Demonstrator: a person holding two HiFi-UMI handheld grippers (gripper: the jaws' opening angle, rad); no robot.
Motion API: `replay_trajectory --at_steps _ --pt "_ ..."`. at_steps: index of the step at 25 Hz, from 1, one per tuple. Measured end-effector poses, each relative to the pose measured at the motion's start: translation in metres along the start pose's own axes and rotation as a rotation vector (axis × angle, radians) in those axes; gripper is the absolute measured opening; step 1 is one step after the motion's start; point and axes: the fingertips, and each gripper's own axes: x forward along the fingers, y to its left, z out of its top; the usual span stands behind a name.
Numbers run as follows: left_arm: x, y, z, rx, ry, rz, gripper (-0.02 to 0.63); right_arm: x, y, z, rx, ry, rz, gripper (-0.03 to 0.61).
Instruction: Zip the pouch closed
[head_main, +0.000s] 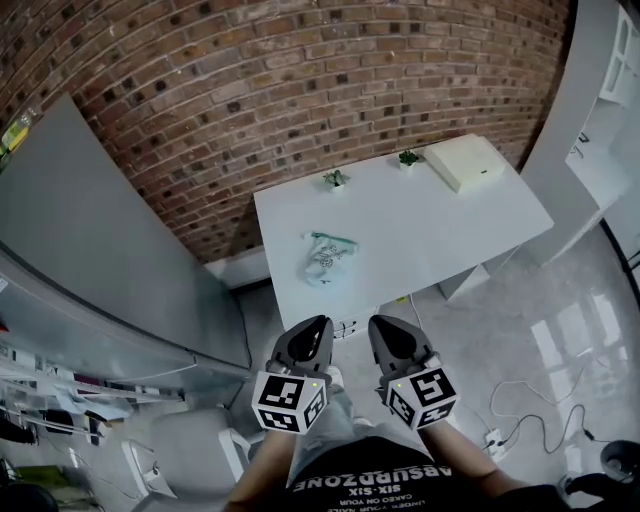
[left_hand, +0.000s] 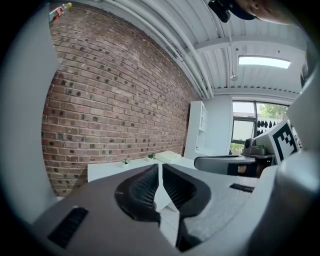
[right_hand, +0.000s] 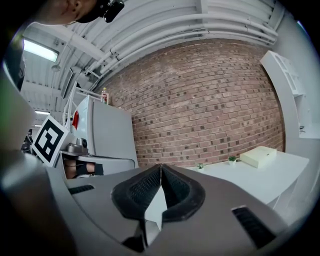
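I held my left gripper (head_main: 318, 325) and right gripper (head_main: 380, 326) side by side, jaws pressed together and empty, well short of the pouch (head_main: 328, 257) on the table (head_main: 455, 228).

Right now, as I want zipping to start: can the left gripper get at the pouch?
Probably, but not from here: the left gripper, shut and empty, is short of the white table. The pouch lies in the open on it, nothing standing between.
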Motion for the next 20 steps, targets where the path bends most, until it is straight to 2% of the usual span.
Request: replay_trajectory --at_steps 6,13,20 --pt "0.038 0.039 0.011 0.001 0.016 -0.027 0.029 0.049 -0.014 0.006 -0.001 0.041 0.016 0.061" --pt "0.073 0.077 0.018 0.007 0.046 -0.069 0.129 0.099 -0.038 0.014 -0.008 0.052 -0.013 0.084" --pt "0.1 0.116 0.013 0.027 0.102 -0.106 0.154 0.14 -0.047 0.01 -0.021 0.128 -0.013 0.089"
